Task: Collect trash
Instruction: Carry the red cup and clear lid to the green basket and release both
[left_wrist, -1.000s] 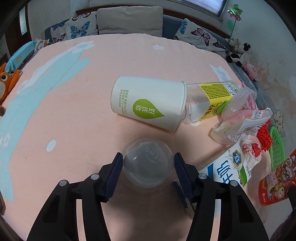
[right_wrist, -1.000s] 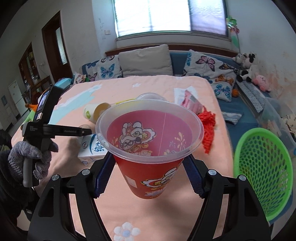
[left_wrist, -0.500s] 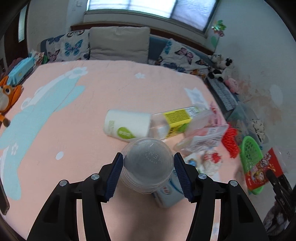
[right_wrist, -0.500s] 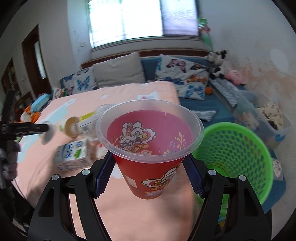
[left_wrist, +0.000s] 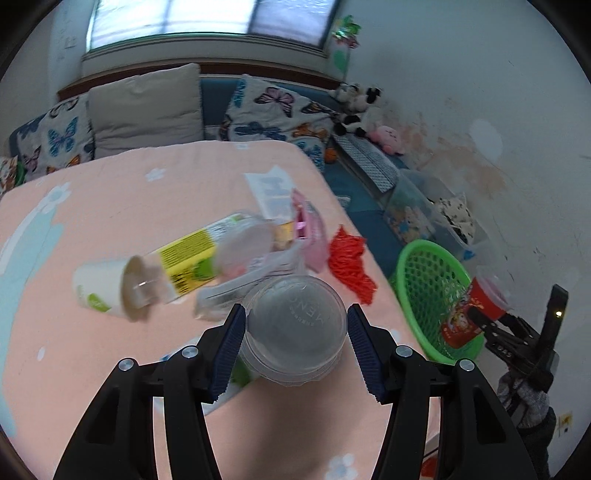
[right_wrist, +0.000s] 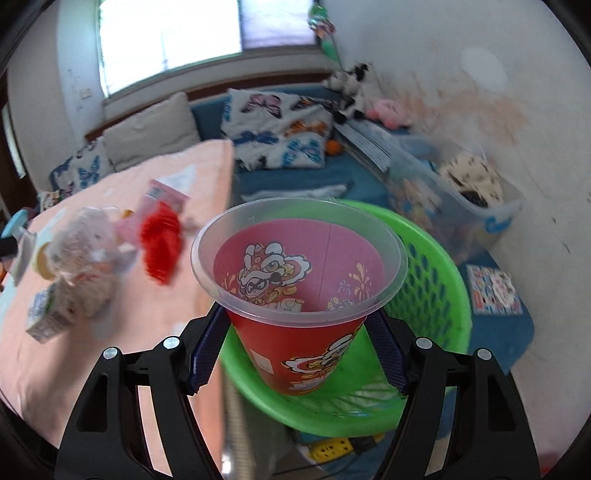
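Home bedroom; bed (left_wrist: 129, 206), butterfly pillows (left_wrist: 273, 110), plush toys (left_wrist: 354, 107)

The left tool (left_wrist: 295, 345) grips a clear plastic cup (left_wrist: 295, 328), seen from its bottom, above the pink bed (left_wrist: 110, 206). On the bed lie a white paper cup (left_wrist: 98, 284), a clear bottle (left_wrist: 192, 258) and a red net (left_wrist: 349, 260). At the right, the right tool (left_wrist: 484, 326) holds a red cup (left_wrist: 469, 314) over the green basket (left_wrist: 424, 280).

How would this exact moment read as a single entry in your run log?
left gripper: shut on clear cup | right gripper: shut on red cup over green basket | phase: binning
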